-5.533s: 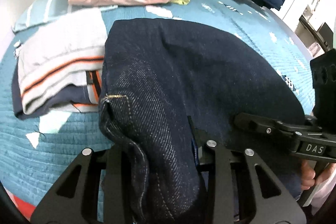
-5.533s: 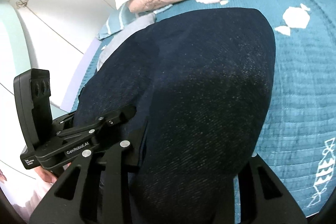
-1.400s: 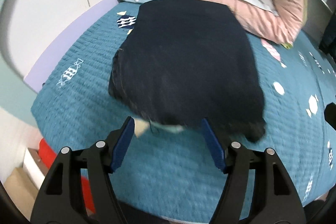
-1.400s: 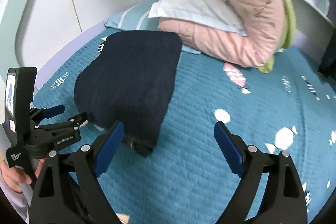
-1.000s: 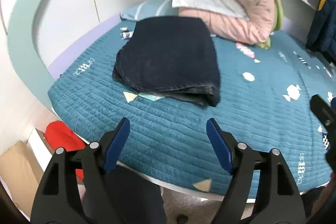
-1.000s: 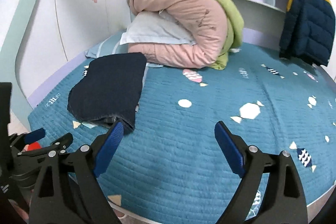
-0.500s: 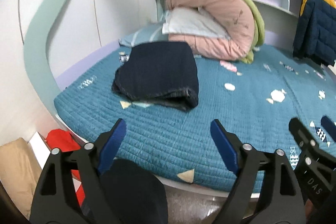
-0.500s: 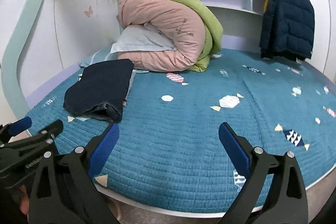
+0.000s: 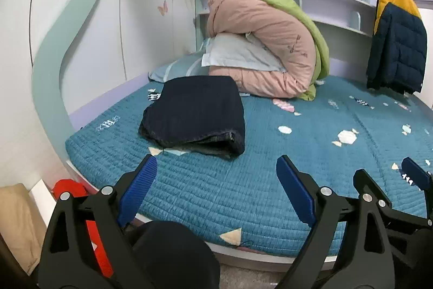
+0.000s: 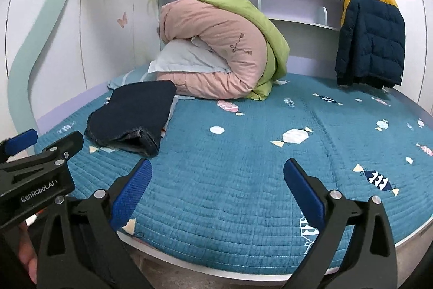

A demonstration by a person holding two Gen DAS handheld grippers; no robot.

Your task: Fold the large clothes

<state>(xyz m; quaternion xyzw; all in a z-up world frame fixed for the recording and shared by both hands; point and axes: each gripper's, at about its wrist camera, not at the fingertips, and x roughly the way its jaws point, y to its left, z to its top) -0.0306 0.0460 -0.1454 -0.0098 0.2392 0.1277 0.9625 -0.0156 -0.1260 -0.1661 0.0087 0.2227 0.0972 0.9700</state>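
The left hand-held gripper (image 9: 215,172) hangs off the near edge of the bed (image 9: 311,153), its blue-padded jaws spread wide with nothing between them. The right hand-held gripper (image 10: 217,175) is in the same state just beside it: jaws apart, empty, pointing across the quilted teal bedspread.

Ahead of the left hand-held gripper and slightly to its left, apart from its tips, lies the folded dark denim garment (image 9: 194,115), most likely jeans. It sits as a compact rectangle with the thick folded edge and stitched hem facing the cameras. From the right hand-held gripper it lies ahead and well to the left (image 10: 132,115). A pale sliver showing at its right edge in the right wrist view may be another folded piece underneath, though that is hard to tell.

Farther out, behind the denim, a rolled pink-and-green duvet (image 9: 270,45) rests over a pale pillow (image 9: 235,53). A navy and yellow puffer jacket (image 10: 370,31) hangs far ahead to the right.

This garment's fold looks finished and released. No other unfolded clothing shows on the bed, so little or nothing seems left here.
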